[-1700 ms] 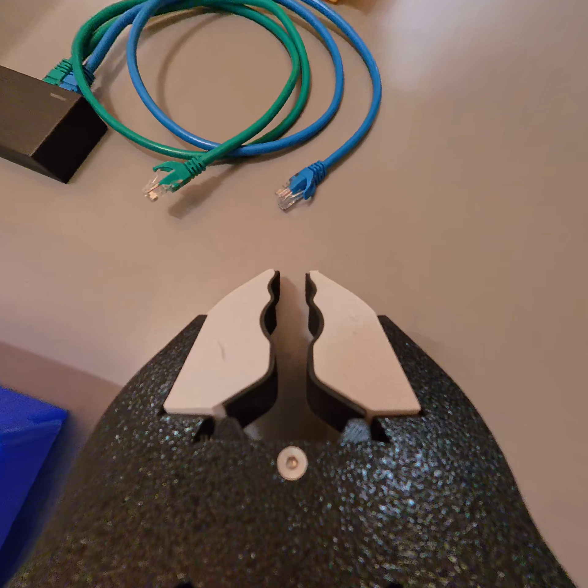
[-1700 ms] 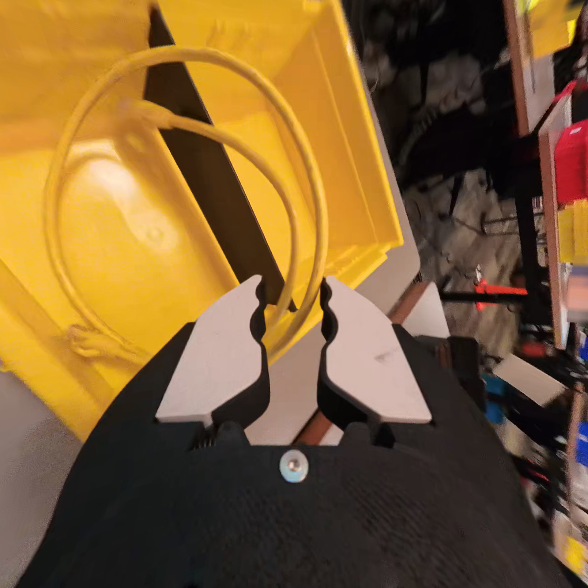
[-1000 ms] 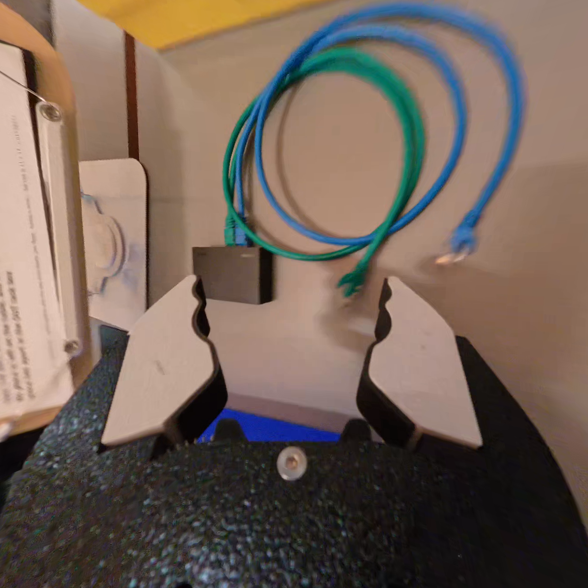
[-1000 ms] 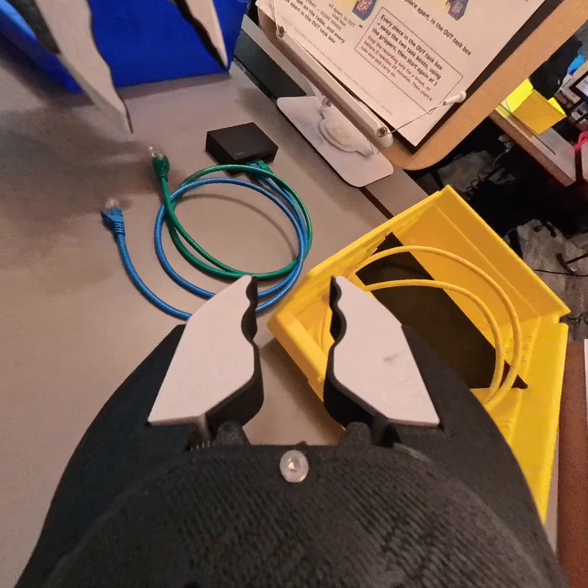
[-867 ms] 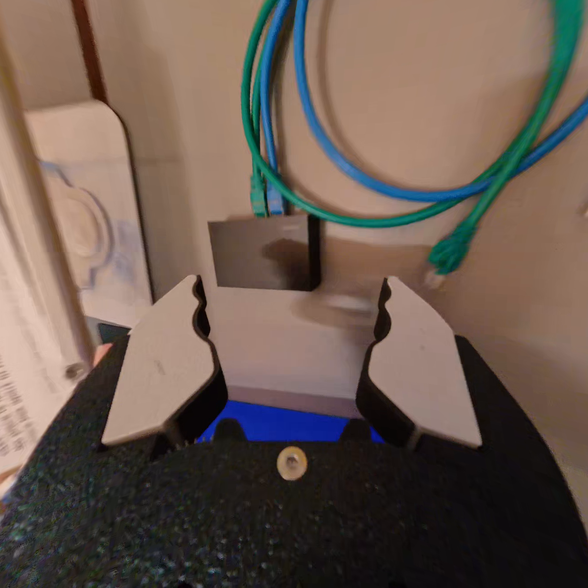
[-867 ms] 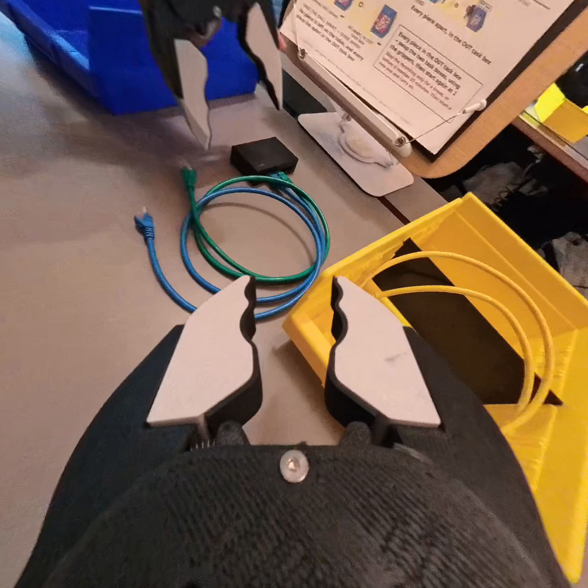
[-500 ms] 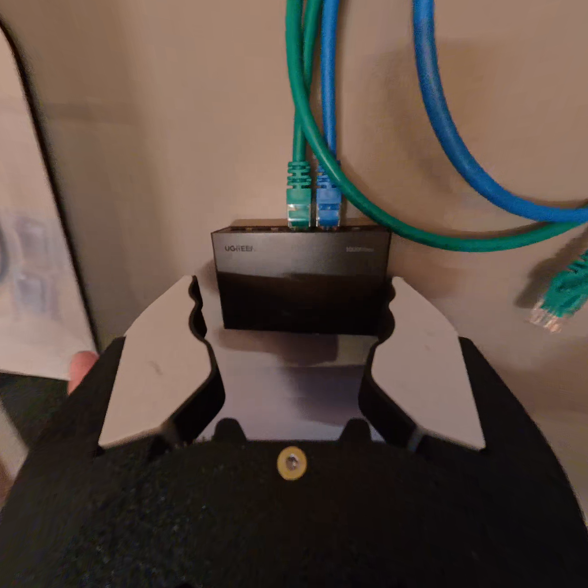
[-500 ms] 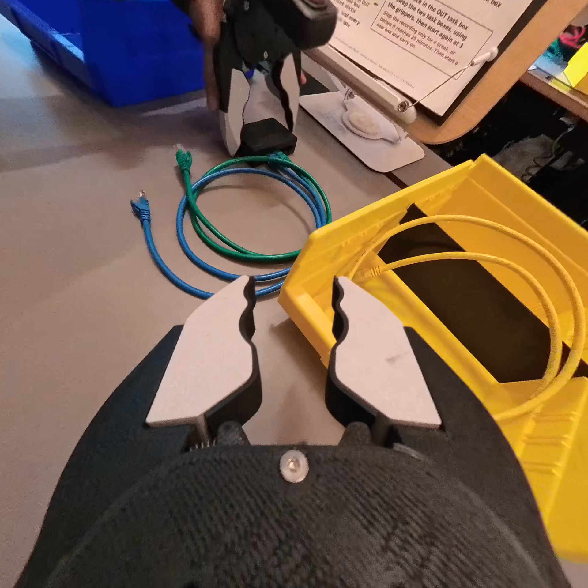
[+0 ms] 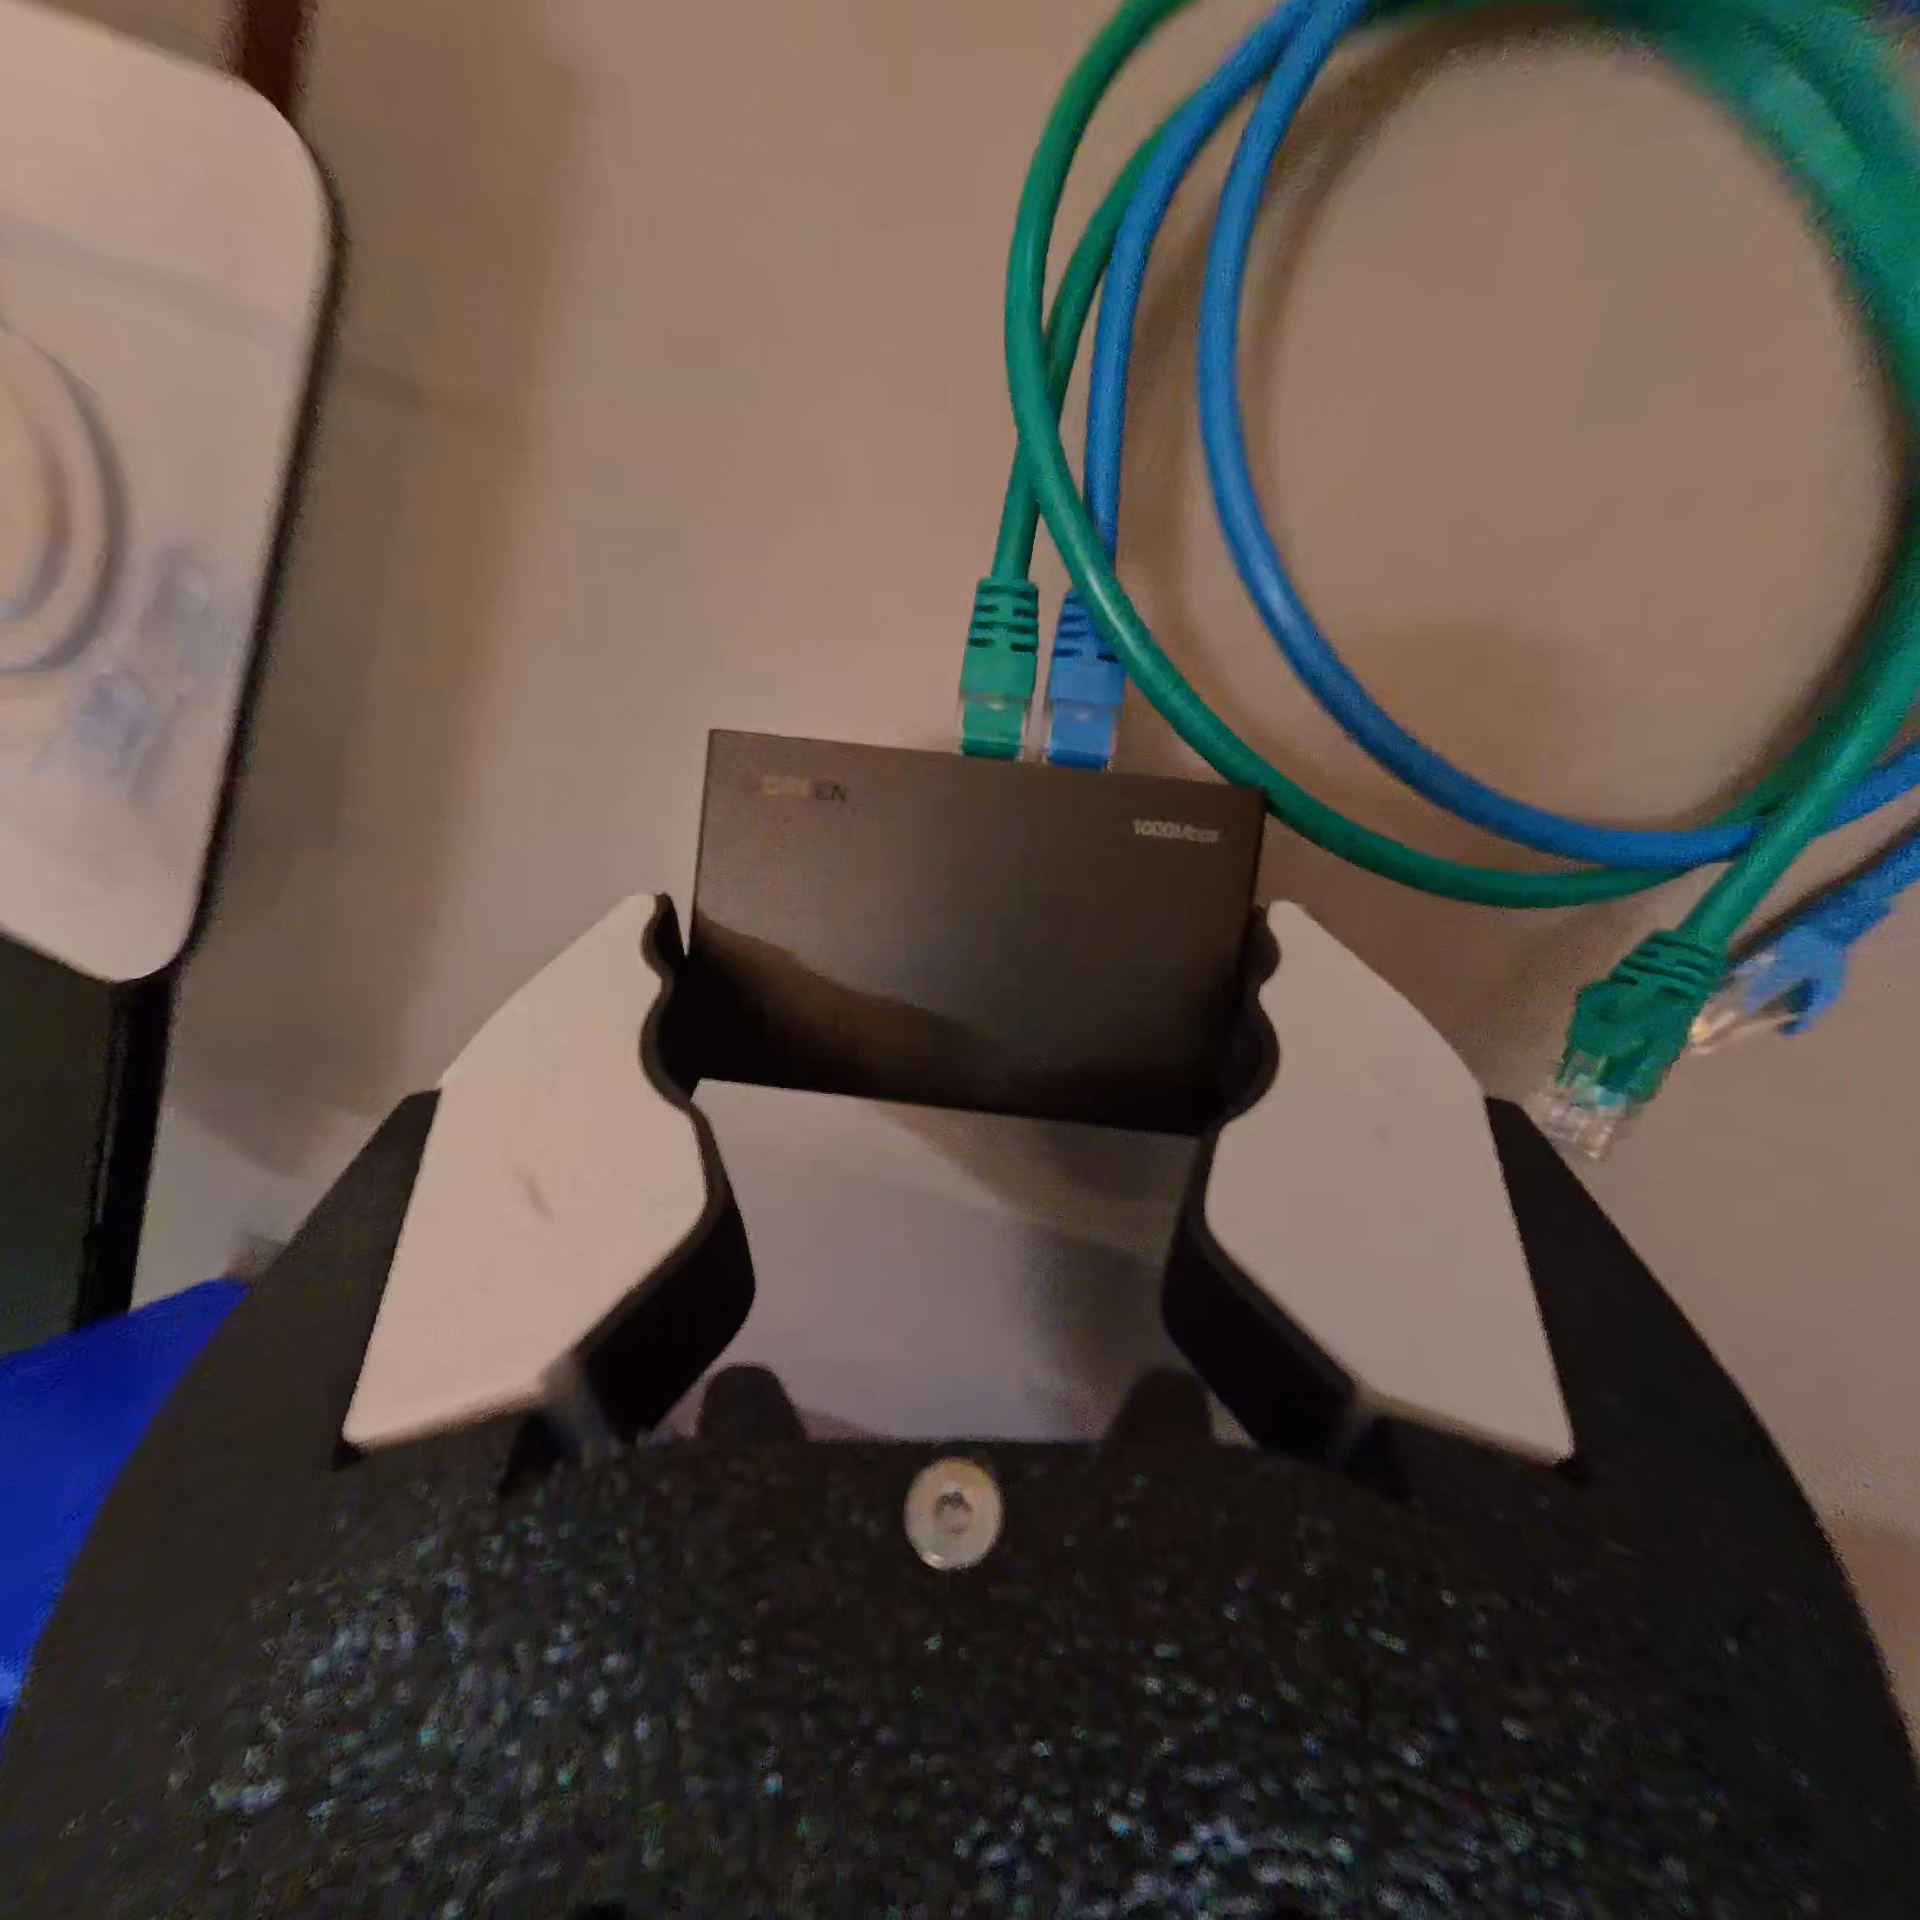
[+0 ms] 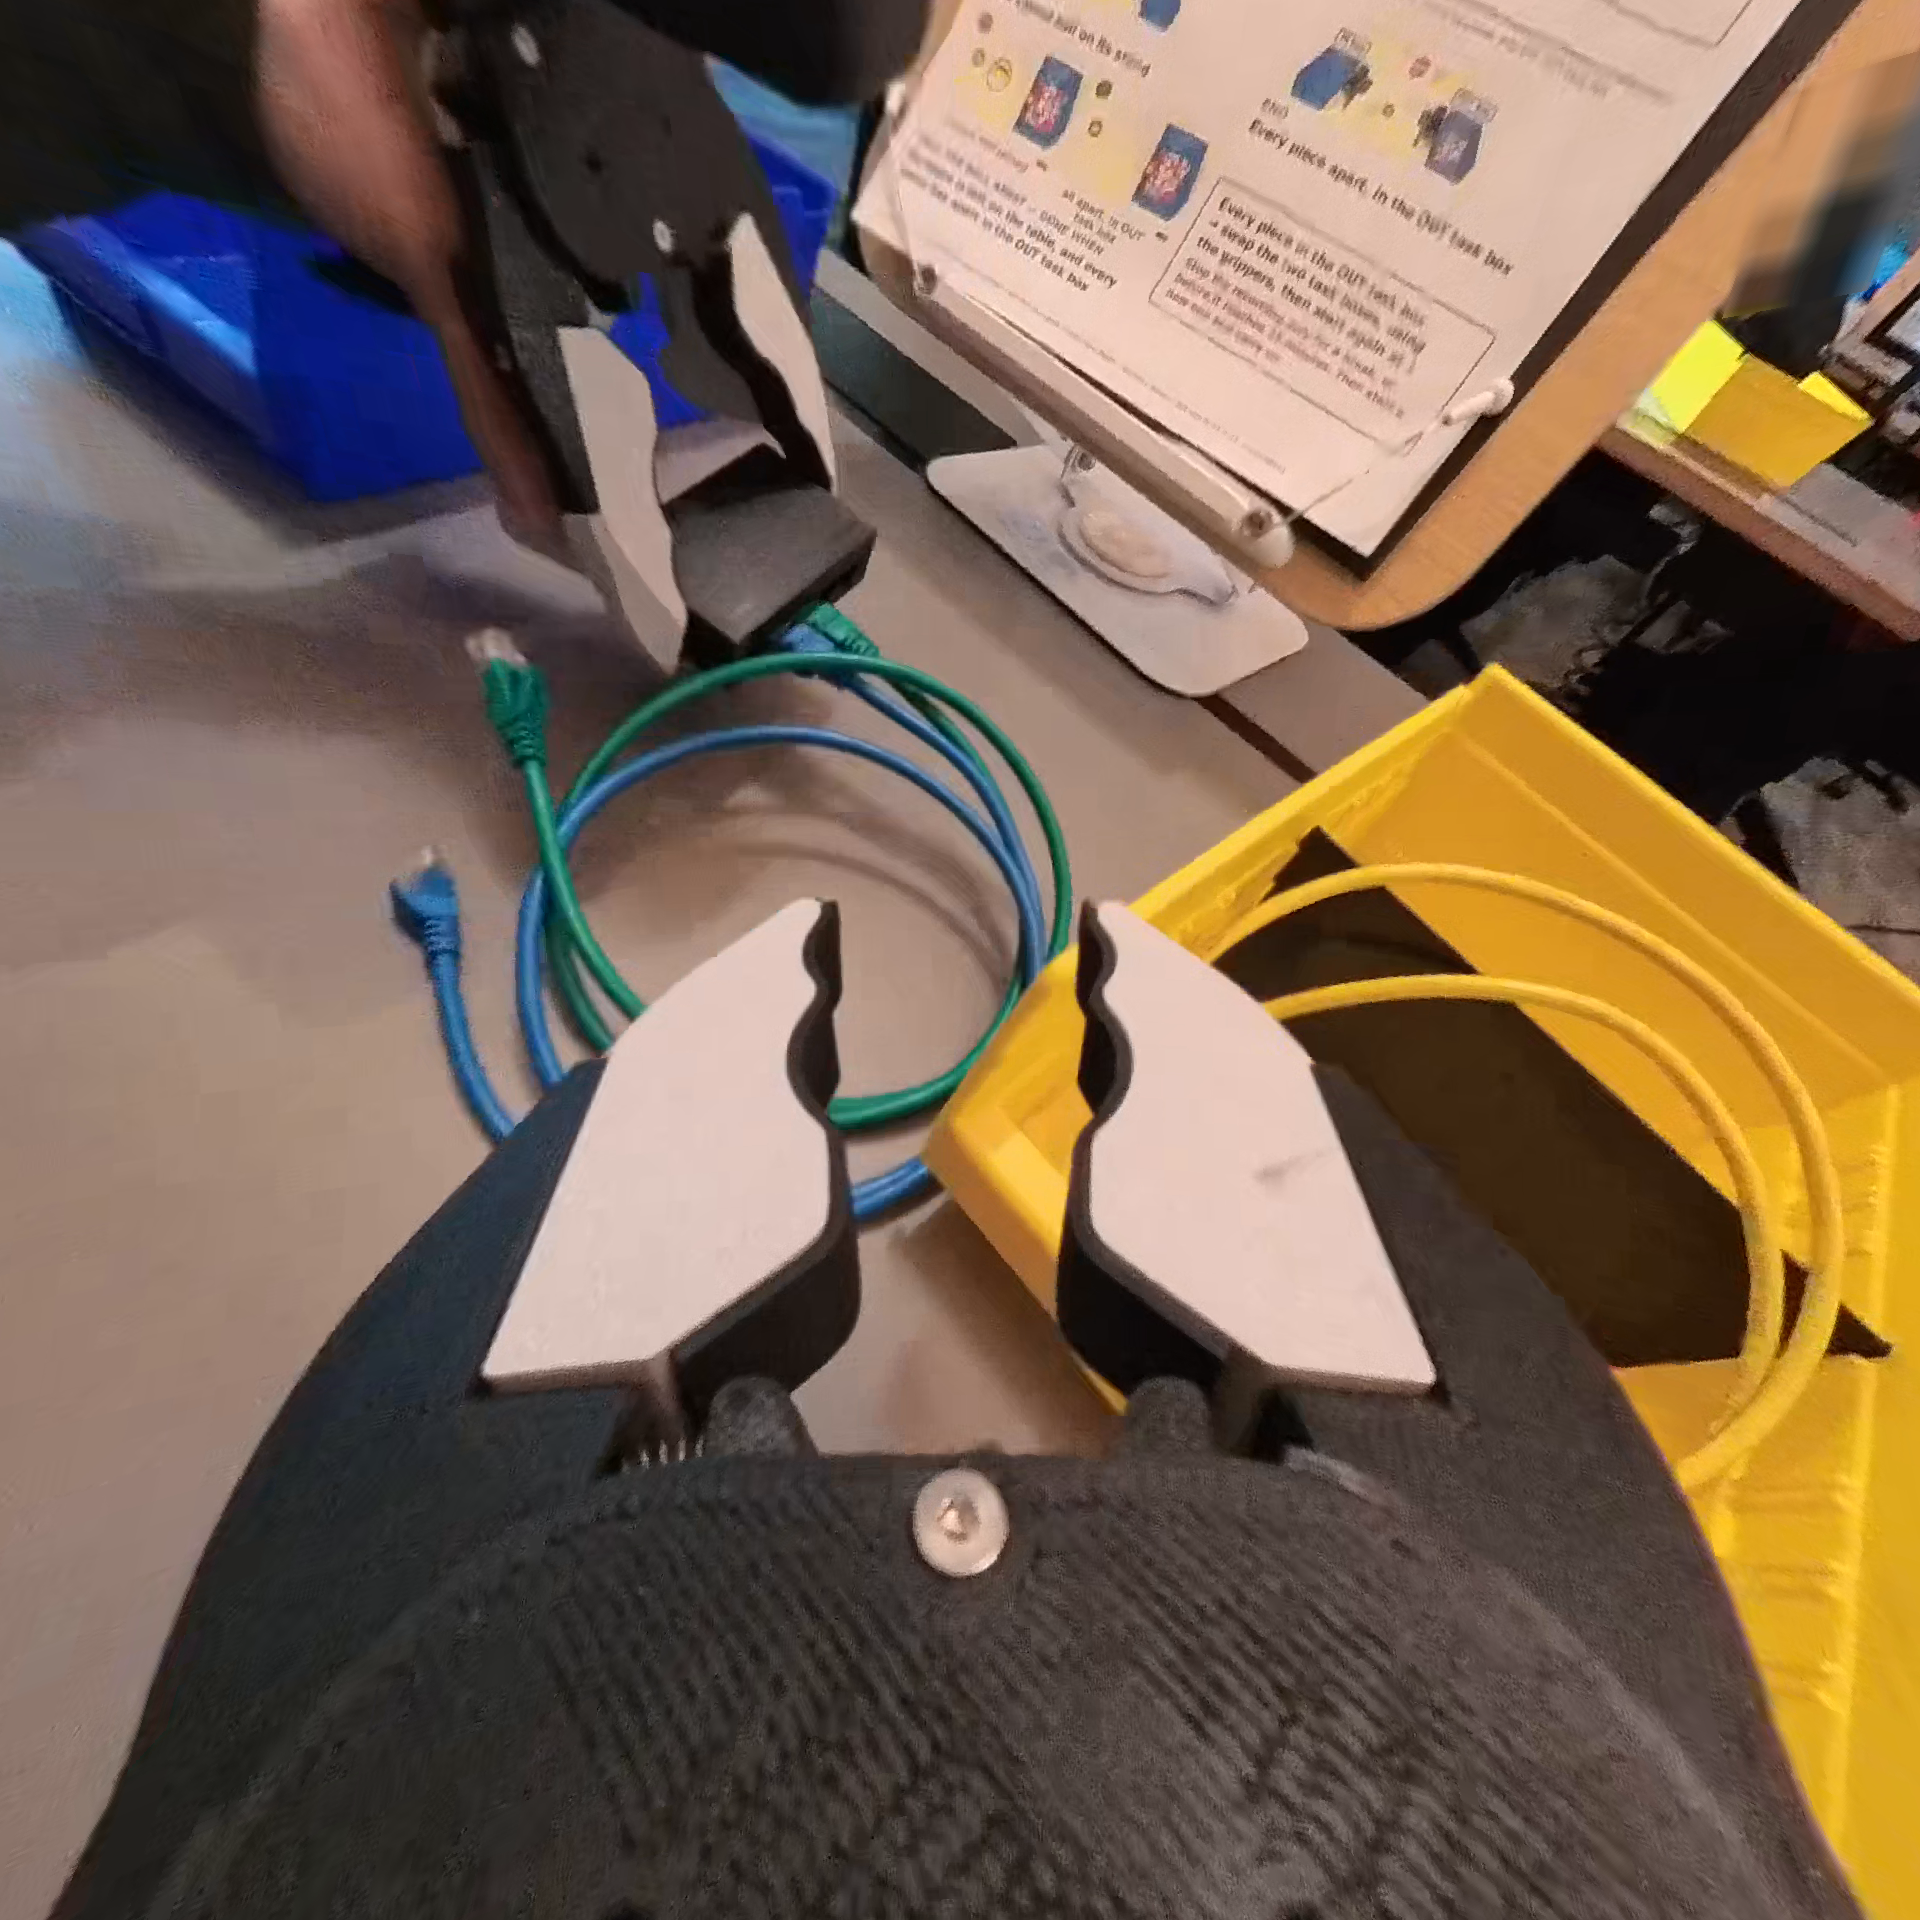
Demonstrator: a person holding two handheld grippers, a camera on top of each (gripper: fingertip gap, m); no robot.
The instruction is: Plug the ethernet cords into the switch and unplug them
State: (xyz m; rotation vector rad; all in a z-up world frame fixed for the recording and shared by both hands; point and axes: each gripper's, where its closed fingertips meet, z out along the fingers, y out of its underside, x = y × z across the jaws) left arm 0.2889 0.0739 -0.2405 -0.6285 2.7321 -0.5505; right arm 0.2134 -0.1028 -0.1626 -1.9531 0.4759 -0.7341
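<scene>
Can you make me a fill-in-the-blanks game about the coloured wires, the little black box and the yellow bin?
1. The left gripper has its two fingers on either side of the small black ____ box.
2. The green cord and the ____ cord are plugged into that box side by side.
3. The thin yellow cord lies coiled inside the yellow plastic ____.
4. The right gripper holds ____.

Missing words: switch; blue; bin; nothing

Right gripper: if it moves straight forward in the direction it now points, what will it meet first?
Probably the green cord, whose loop crosses between the open right gripper fingers, on the table. The yellow bin sits just right of that line. Depth is uncertain.
</scene>
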